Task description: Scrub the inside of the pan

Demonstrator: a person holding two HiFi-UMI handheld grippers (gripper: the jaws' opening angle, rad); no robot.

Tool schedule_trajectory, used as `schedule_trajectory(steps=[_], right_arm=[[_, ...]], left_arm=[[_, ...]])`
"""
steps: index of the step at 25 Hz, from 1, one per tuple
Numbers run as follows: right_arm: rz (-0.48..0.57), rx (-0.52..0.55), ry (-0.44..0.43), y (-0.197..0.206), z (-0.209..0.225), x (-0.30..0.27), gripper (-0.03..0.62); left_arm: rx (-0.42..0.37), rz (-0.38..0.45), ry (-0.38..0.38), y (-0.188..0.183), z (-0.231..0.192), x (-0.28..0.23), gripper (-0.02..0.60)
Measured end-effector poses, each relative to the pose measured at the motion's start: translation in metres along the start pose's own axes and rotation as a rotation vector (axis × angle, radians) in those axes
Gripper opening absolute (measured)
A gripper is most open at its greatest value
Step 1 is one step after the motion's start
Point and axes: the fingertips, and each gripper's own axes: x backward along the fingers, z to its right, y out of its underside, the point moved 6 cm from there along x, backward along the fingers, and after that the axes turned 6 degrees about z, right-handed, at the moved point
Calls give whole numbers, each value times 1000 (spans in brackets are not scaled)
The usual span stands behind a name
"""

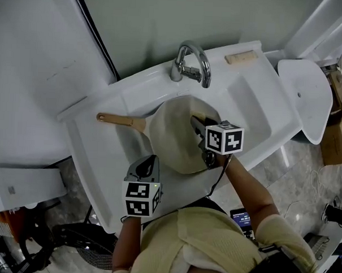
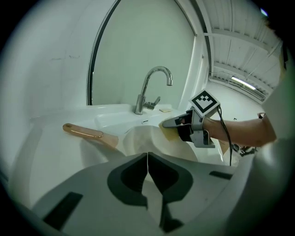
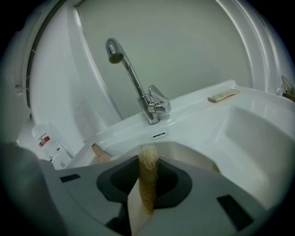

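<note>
A cream pan (image 1: 173,139) with a wooden handle (image 1: 118,120) lies tilted in the white sink (image 1: 96,158). Over the pan's inside, my right gripper (image 1: 196,123) is shut on a tan loofah scrubber (image 1: 199,118). In the right gripper view the scrubber (image 3: 148,177) stands pinched between the jaws, with the pan's rim (image 3: 198,159) just beyond. My left gripper (image 1: 150,162) hovers at the pan's near edge by the sink's front; its jaws (image 2: 147,159) are shut with nothing between them. From there the pan (image 2: 138,138), its handle (image 2: 85,133) and the right gripper (image 2: 171,123) show ahead.
A chrome faucet (image 1: 191,63) rises behind the pan. A tan bar (image 1: 240,57) lies on the sink's back ledge, and a shallow side basin (image 1: 257,108) sits to the right. A white panel (image 1: 306,94) and cardboard boxes (image 1: 336,134) stand at the far right.
</note>
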Motion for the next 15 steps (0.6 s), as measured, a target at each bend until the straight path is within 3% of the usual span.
schedule_trajectory(steps=[9,15], right_arm=[[-26,66,-28,9,17,-45,87],[-10,158,1,9,23,-70,87]], left_arm=[[115,16,-96,12,-2,-5,57],[134,12,-167,17,2,-10,57]])
